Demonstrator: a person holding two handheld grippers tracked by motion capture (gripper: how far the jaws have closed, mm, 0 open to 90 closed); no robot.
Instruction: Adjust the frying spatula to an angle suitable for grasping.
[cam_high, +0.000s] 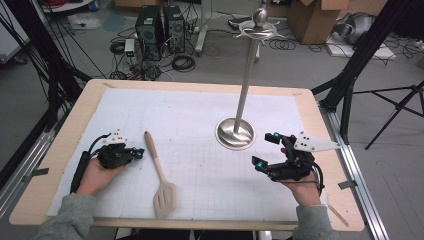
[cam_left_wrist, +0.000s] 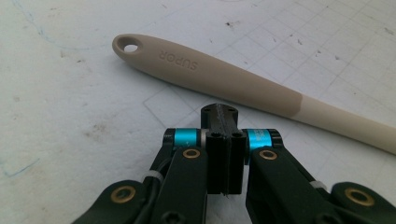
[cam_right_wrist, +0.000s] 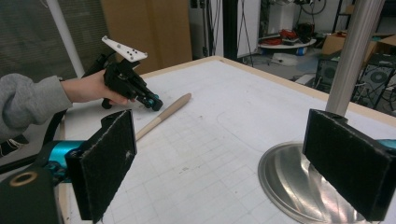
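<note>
High view, left to right. The left gripper is resting low over the white gridded mat, held in the person's left hand; its jaws are pressing flat against each other with nothing between them, as the left gripper view confirms. Its tips are pointing toward, and sitting just beside, the upper handle of the beige spatula, without touching it. The spatula is lying flat on the mat, handle end pointing away from the person, slotted blade lying near the table's front edge. In the left gripper view the spatula's handle is running diagonally just beyond the closed tips, its hanging hole at the upper left.

Right of centre, a metal stand is standing upright on its round base. The right gripper, in the right hand, is hovering just beside that base with jaws spread wide and empty; in the right gripper view its two pads are framing the base.
</note>
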